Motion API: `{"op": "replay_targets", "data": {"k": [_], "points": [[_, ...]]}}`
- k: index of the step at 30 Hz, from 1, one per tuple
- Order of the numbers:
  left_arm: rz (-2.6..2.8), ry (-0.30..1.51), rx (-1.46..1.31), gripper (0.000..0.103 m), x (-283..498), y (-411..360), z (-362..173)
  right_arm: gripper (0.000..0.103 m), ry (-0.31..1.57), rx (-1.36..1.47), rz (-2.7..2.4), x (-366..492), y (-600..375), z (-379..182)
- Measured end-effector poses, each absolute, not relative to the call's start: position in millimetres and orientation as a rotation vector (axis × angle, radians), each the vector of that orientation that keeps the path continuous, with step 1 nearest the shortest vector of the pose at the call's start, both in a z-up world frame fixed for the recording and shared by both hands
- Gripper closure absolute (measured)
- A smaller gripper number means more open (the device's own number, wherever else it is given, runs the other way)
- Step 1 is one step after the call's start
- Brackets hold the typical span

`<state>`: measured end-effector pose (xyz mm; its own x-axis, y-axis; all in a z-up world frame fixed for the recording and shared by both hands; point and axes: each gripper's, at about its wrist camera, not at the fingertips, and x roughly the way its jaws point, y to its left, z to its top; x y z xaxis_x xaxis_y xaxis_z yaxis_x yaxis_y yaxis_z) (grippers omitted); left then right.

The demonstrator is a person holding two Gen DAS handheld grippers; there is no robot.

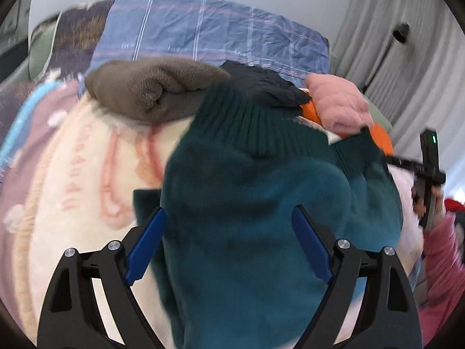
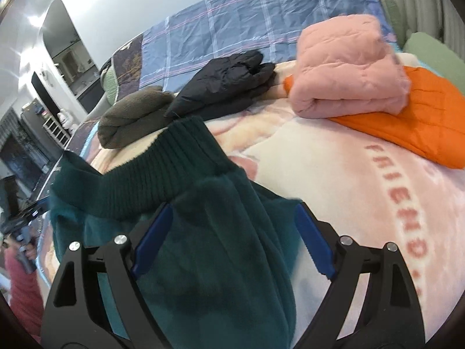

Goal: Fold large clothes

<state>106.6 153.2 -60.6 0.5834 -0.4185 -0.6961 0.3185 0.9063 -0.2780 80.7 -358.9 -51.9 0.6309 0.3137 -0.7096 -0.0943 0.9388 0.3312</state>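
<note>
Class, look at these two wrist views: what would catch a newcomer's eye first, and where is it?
The dark teal sweater fills the foreground of both views, lying between the open blue fingers of each gripper. Behind it on the blanket, a folded pink jacket sits on a bright orange garment, to the right of folded black and brown items.

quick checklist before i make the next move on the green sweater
1. Left gripper open wide: ok.
2. Right gripper open wide: ok.
3. Green sweater lying between both pairs of fingers: ok.
4. Sweater flat and smooth: not ok, bunched, ribbed hem raised.
5. Folded pink jacket and orange garment apart from the sweater: ok.
6. Where its sleeves lie: cannot tell.
</note>
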Motion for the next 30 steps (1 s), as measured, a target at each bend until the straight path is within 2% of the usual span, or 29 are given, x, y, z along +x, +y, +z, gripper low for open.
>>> {"op": "replay_targets", "data": {"k": [1, 2, 3, 4, 5, 6, 7, 10, 11, 14, 16, 17, 18, 20, 21, 22, 23, 24, 26, 30], "points": [[-0.437, 0.868, -0.172, 0.016, 122, 157, -68, 0.016, 0.869, 0.278, 0.244, 87, -358, -54], [-0.439, 0.879, -0.198, 0.024, 130, 157, -72, 0.016, 0.883, 0.285, 0.249, 94, -357, -58], [-0.442, 0.893, -0.231, 0.030, 138, 156, -78, 0.029, 0.902, 0.296, 0.262, 100, -357, -62], [-0.445, 0.895, -0.245, 0.052, 142, 156, -80, 0.061, 0.932, 0.320, 0.298, 108, -355, -68], [-0.476, 0.899, -0.275, 0.085, 146, 154, -83, 0.071, 0.949, 0.319, 0.271, 110, -354, -71], [-0.483, 0.900, -0.294, 0.093, 147, 152, -83, 0.079, 0.950, 0.313, 0.239, 109, -354, -71], [-0.460, 0.876, -0.281, 0.094, 142, 151, -80, 0.085, 0.935, 0.303, 0.231, 105, -352, -68], [-0.402, 0.793, -0.178, 0.097, 124, 142, -64, 0.088, 0.832, 0.268, 0.186, 80, -353, -44], [-0.380, 0.766, -0.138, 0.103, 117, 140, -57, 0.088, 0.811, 0.271, 0.175, 75, -356, -39], [-0.228, 0.783, 0.033, 0.103, 123, 136, -64, 0.087, 0.781, 0.235, 0.120, 71, -359, -37], [-0.118, 0.872, 0.121, 0.103, 139, 133, -93, 0.069, 0.889, 0.186, 0.078, 92, -351, -73], [-0.083, 0.927, 0.126, 0.103, 147, 135, -113, 0.066, 0.953, 0.167, 0.066, 100, -346, -95], [-0.089, 0.932, 0.078, 0.103, 147, 140, -121, 0.066, 0.952, 0.144, 0.052, 101, -339, -111], [-0.124, 0.883, -0.041, 0.103, 140, 154, -110, 0.064, 0.898, 0.087, 0.035, 93, -331, -103], [-0.152, 0.861, -0.111, 0.103, 135, 164, -101, 0.060, 0.883, 0.081, 0.031, 88, -331, -95], [-0.170, 0.847, -0.149, 0.103, 133, 169, -94, 0.049, 0.880, 0.087, 0.023, 87, -334, -90], [-0.200, 0.825, -0.195, 0.096, 129, 177, -82, 0.044, 0.877, 0.100, 0.005, 85, -339, -85], [-0.228, 0.800, -0.229, 0.093, 125, 181, -69, 0.042, 0.871, 0.115, -0.022, 82, -345, -80], [-0.281, 0.731, -0.264, 0.079, 114, 181, -44, 0.043, 0.826, 0.159, -0.084, 70, -353, -61], [-0.429, 0.664, -0.257, 0.074, 102, 132, -19, 0.048, 0.691, 0.242, 0.049, 47, -324, -21]]}}
